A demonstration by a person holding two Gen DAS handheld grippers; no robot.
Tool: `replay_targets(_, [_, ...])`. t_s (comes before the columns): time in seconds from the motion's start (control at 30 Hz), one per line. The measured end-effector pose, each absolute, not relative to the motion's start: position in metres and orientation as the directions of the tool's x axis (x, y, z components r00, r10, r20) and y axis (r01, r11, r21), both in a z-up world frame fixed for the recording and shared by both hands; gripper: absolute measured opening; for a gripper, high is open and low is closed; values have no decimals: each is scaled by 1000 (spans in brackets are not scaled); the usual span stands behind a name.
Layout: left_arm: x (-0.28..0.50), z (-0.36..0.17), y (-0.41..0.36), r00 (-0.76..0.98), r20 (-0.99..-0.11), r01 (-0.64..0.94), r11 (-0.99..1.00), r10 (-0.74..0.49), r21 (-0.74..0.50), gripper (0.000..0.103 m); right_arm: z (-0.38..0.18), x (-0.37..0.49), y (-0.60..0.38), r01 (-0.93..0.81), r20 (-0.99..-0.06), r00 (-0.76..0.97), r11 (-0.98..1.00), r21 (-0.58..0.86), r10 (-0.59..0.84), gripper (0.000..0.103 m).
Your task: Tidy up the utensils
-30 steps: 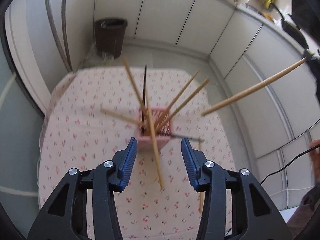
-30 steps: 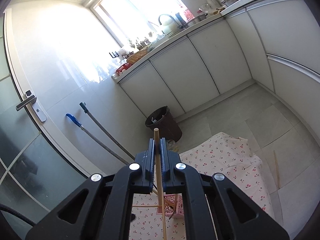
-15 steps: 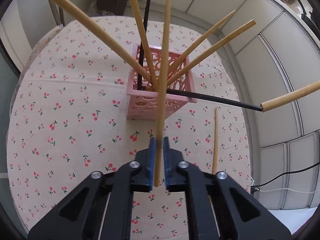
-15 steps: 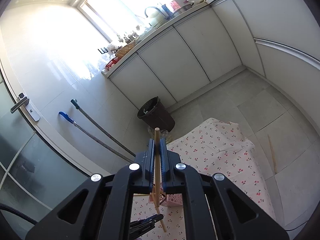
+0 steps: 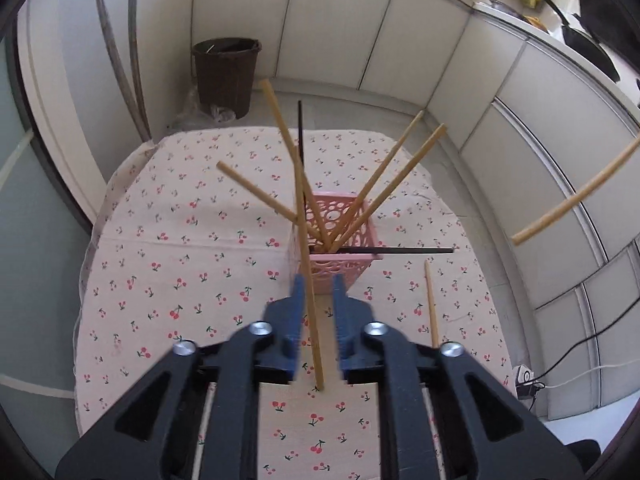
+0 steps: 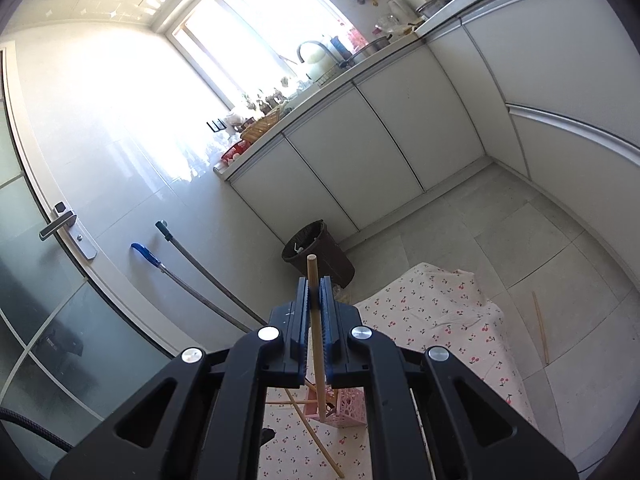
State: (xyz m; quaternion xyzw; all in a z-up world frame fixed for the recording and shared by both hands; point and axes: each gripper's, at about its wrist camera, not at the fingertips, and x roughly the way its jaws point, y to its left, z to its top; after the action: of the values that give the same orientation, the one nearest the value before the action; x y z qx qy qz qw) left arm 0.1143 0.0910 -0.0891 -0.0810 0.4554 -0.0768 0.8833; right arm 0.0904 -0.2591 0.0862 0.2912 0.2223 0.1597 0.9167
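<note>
A cherry-print cloth point(image 5: 168, 248) covers a low surface on a tiled kitchen floor point(image 6: 520, 232), ringed by white cabinets point(image 5: 328, 20). A brown bin point(image 5: 226, 74) stands beyond the cloth's far edge, in the corner by the wall, and two long handles point(image 6: 192, 280) lean on the wall beside a glass door.

Near the middle of the cloth sits a pink holder point(image 5: 340, 256) with cut-out sides. Five wooden chopsticks fan out of it, and one black chopstick point(image 5: 300, 140) rises with them; a second black one point(image 5: 400, 249) lies nearly level across the holder's rim, pointing right.

The left gripper point(image 5: 318, 292) hovers just in front of the holder, pointing down at the cloth. Its jaws have just been opening, and a wooden chopstick point(image 5: 306, 264) stands between them, its lower end on the cloth and its top leaning in among the sticks in the holder (the stick runs close along the left pad, but whether it touches I cannot tell). The right pad stands clear of it, so the grip is released.

The right gripper point(image 6: 315, 292) is clenched on a held chopstick point(image 6: 316, 328), which stands nearly upright in its own view; the left view shows that stick's free end point(image 5: 576, 200) hanging in the air at the right.

One loose chopstick point(image 5: 431, 304) lies on the cloth right of the holder. Another point(image 6: 539, 328) lies on the bare floor, off the cloth.
</note>
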Motion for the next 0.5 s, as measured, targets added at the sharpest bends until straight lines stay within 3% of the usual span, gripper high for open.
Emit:
replay_targets(0.23, [133, -104, 88, 607, -773, 29, 978, -182, -208, 37, 88, 85, -260, -177, -315, 852, 796, 579, 419, 6])
replay_targets(0.5, [149, -150, 83, 479, -856, 38, 979, -194, -201, 37, 69, 100, -267, -147, -362, 828, 788, 598, 429, 6])
